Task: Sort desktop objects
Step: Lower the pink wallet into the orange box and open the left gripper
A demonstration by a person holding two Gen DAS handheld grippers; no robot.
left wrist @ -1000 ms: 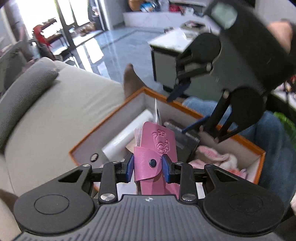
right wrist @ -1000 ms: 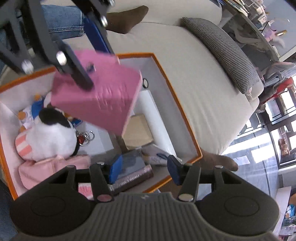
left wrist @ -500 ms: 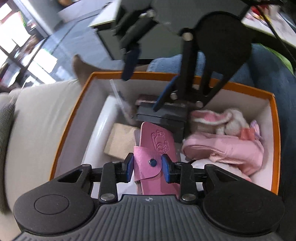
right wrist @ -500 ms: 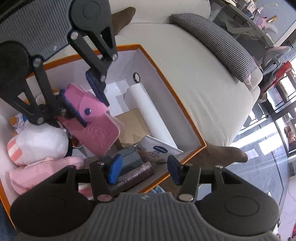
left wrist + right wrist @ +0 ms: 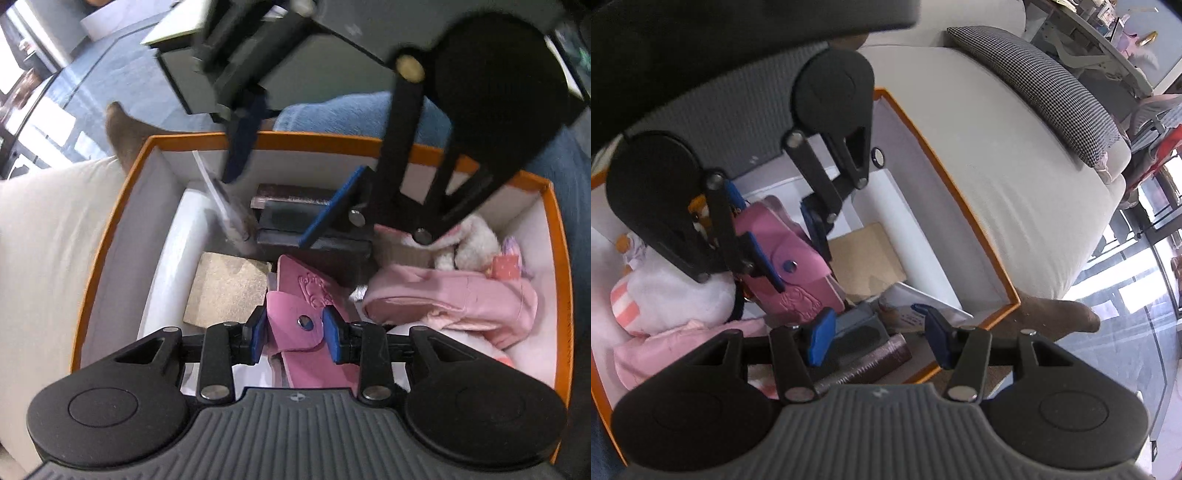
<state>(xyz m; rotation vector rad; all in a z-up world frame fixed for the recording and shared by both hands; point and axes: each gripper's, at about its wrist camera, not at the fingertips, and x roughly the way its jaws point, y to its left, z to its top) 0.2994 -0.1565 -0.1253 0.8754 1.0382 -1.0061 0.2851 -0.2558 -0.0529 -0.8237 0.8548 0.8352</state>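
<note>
Two grippers are over the orange-rimmed white cardboard box (image 5: 122, 206), which sits on the cream sofa cushion (image 5: 1015, 155). Your left gripper (image 5: 295, 334) clamps the pink leather snap-flap pouch (image 5: 310, 291) between its blue pads, gripping at the flap by the snap button; the pouch is low inside the box, its far end against the dark grey rectangular case (image 5: 291, 221), with the tan cardboard piece (image 5: 225, 288) just to the left in that view. Your right gripper (image 5: 879, 332) holds nothing; its jaws are closing, blue fingertips apart above the dark case and the brown ribbed book spine (image 5: 864, 365) at the box's near edge. Beside the pouch lie the pink folded fabric garment (image 5: 454, 299) and the white plush toy (image 5: 683, 291). White paper roll (image 5: 923, 258) lies along the box wall. Grey houndstooth cushion (image 5: 1041, 92) rests on the sofa, well apart from the box. Your sock-covered foot (image 5: 1056, 317) shows past the box corner.
</note>
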